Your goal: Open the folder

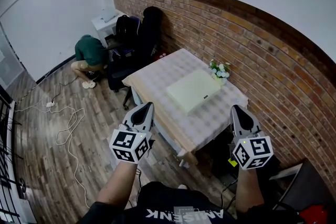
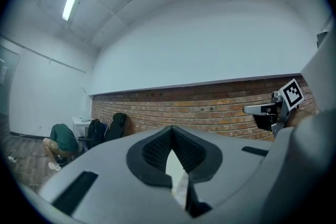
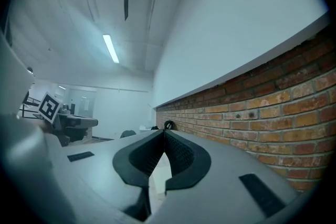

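A rough red brick wall point(image 1: 262, 55) runs along the right of the right gripper point(image 1: 237, 109), under a smooth white upper wall. Ahead of both grippers stands a square table under a pale checked cloth point(image 1: 205, 123); its near corner pushes in between them, so its cloth-covered edge lies between the jaws and the flat, pale green, square folder point(image 1: 193, 91). The folder lies closed on the middle of the cloth, ahead of and between the two grippers, well apart from both. Just beyond it, toward the brick wall, stands a small bunch of white flowers with green leaves point(image 1: 219, 70). Beyond the left gripper point(image 1: 147, 106), past the far end of the table, black bags and a black chair point(image 1: 137, 42) crowd a low white cabinet point(image 1: 105, 21), and a person in a green top point(image 1: 90, 51) crouches there on the wood-plank floor point(image 1: 47, 160). A thin white cable point(image 1: 68, 126) loops across the planks to the left of the left gripper. Each gripper has grey shells with black ribbed pads; both pairs of jaws are pressed together at the tips and pinch nothing, touching neither table nor folder.
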A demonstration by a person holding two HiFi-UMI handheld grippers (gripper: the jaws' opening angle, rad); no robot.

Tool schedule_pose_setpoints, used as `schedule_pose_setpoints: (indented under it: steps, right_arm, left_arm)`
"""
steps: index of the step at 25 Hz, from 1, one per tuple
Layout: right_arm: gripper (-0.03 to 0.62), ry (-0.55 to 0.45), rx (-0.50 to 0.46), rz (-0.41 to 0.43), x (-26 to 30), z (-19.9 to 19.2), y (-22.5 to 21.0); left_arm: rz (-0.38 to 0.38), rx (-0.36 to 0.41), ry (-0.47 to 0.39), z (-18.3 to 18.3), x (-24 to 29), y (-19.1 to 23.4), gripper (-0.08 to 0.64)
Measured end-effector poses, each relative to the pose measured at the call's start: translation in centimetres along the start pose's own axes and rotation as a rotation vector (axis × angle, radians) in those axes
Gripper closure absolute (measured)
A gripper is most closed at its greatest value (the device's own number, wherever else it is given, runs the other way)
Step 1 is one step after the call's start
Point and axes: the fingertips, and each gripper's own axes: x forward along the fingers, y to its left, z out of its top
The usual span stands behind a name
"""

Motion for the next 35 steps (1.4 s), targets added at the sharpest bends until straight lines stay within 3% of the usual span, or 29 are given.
schedule_pose_setpoints:
  steps: [10, 20, 28, 32, 35]
  right_arm:
    - [0.551, -0.005, 0.02, -0.028, 2.6, -1.4, -1.9]
    - [0.551, 0.028, -0.041, -0.122, 8.5, -1.7, -2.0]
    - [0.551, 0.071, -0.01, -0.203, 14.7, -3.2, -2.8]
    - [0.551, 0.085, 0.05, -0.253, 16.7, -4.4, -3.2]
    - [0.551, 0.116, 0.039, -0.298, 18.0, -5.3, -3.1]
  left_arm:
    - [-0.063, 0.074, 0.02, -0.9, 5.3, 0.5, 0.548]
    - [-0.234, 0.062, 0.011, -2.2, 13.4, 4.4, 0.548]
    - [-0.367, 0.073, -0.014, -2.9, 19.8, 8.6, 0.548]
    - [-0.408, 0.031, 0.03, -4.3, 23.1, 10.3, 0.548]
    - [-0.437, 0.025, 0.035, -4.7, 24.9, 11.4, 0.548]
